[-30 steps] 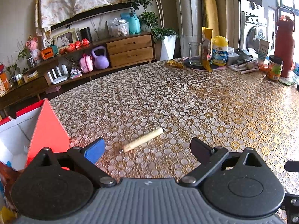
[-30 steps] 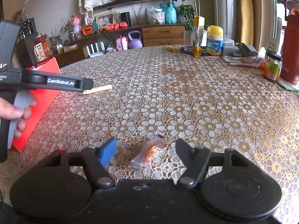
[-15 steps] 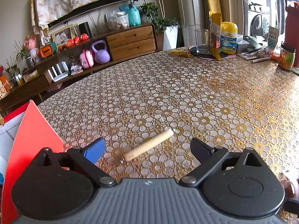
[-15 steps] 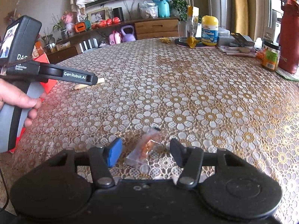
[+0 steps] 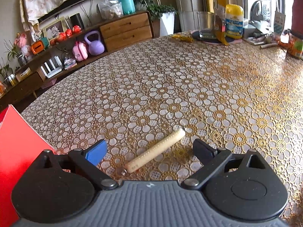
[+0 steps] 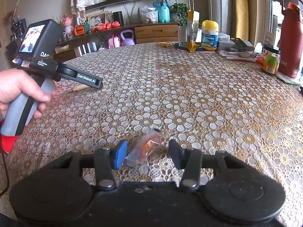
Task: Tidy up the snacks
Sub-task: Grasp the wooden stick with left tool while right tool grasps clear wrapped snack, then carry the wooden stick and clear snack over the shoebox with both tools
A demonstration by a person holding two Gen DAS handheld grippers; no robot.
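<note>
Left claw point(image 5: 149, 152): spread wide, low over the desk point(image 5: 189, 87), holding nothing.
Sausage stick point(image 5: 155, 150): a pale wrapped snack lay on the desk between the left claw's fingers, slanting from about 7 o'clock to 1 o'clock (touching neither finger, as far as the left view showed).
Red box point(image 5: 17, 151): stood at the claw's 9 o'clock, only one red wall in sight.
Right claw point(image 6: 147, 154): spread apart, also empty, close above the desk.
Clear snack packet point(image 6: 146, 149): crinkled wrapper with orange contents, resting on the desk between the right claw's fingers; its near corner sat just beside the blue pad point(image 6: 119, 156).
Left hand point(image 6: 19, 89): gripped the left tool's handle at the right view's 9 o'clock.
Far desk edge: a yellow gummies bottle point(image 6: 209, 35) near 12 o'clock and a red flask point(image 6: 289, 39) near 2 o'clock, well apart from both snacks.
</note>
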